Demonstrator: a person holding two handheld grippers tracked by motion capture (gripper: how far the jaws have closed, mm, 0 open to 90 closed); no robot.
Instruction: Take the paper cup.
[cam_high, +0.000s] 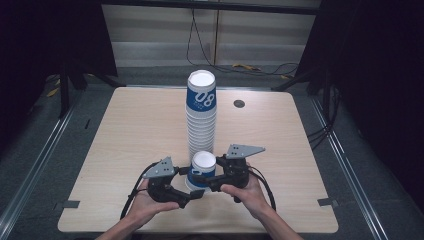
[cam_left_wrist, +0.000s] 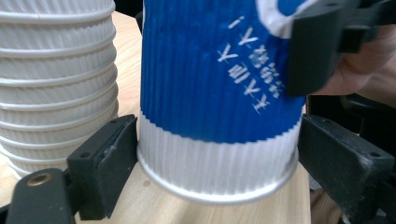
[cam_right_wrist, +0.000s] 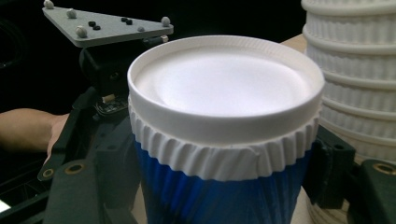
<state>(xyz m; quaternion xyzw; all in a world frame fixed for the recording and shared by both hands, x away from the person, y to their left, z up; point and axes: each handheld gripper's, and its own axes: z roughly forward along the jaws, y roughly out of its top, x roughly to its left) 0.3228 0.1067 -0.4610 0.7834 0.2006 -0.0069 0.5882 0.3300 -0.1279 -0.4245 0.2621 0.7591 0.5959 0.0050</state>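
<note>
Grippers both on one blue-and-white cup (cam_high: 203, 171) at the near middle of the table (cam_high: 125, 135) — just in front of the tall cup stack (cam_high: 201, 112).

My left gripper (cam_high: 192, 194) has its jaws pressed to the cup's white base band, while my right gripper (cam_high: 200, 180) clamps it higher, under the white lid (cam_right_wrist: 224, 86) — the cup stands upright, base on the wood.
</note>
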